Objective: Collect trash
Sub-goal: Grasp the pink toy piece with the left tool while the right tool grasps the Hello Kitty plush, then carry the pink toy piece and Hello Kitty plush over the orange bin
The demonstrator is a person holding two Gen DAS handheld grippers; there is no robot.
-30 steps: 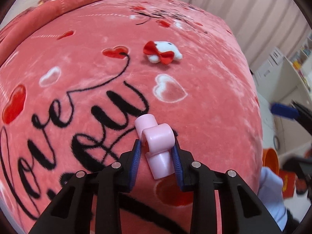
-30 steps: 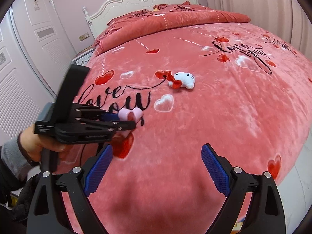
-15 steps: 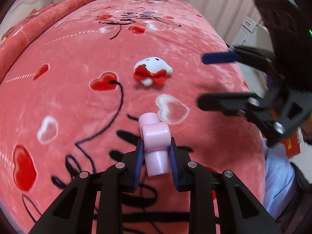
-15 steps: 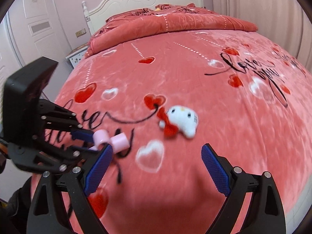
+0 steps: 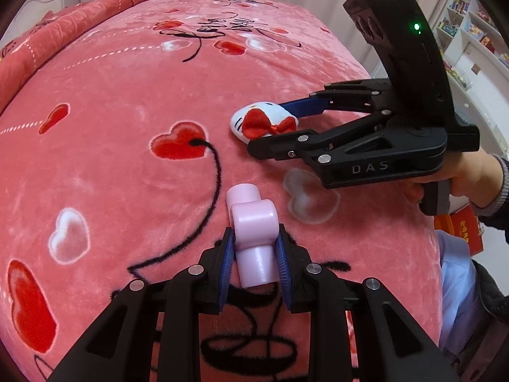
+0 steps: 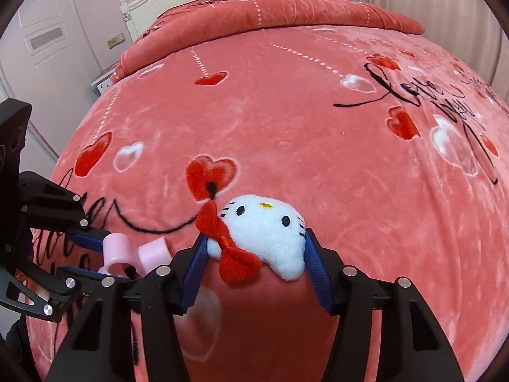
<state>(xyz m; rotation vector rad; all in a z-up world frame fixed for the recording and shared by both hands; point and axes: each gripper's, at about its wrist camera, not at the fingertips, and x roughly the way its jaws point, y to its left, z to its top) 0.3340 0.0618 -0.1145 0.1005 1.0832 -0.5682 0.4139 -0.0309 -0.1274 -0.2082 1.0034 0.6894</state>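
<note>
In the left wrist view, a pink plastic piece (image 5: 253, 238) is seen held tight between the blue pads of the left hand-held gripper (image 5: 253, 256), just above the bed (image 5: 127, 73). The piece is made of short round tubes joined together; its long side points away from the camera, toward the far end of the bed, with one open tube end facing the camera. In the right wrist view the same piece (image 6: 133, 253) is seen from the side, and its hollow ring ends are shown. A white cat plush (image 6: 264, 234) with a red bow lies on the pink blanket between the blue pads of the right hand-held gripper (image 6: 254, 258). Both pads are right beside the plush, but a firm squeeze cannot be told. The plush lies sideways, its bow to the left. Only the left wrist view shows the right hand-held gripper's (image 5: 270, 127) body, green light and the hand on its handle. Shelves (image 5: 470, 28) stand at the far right.
</note>
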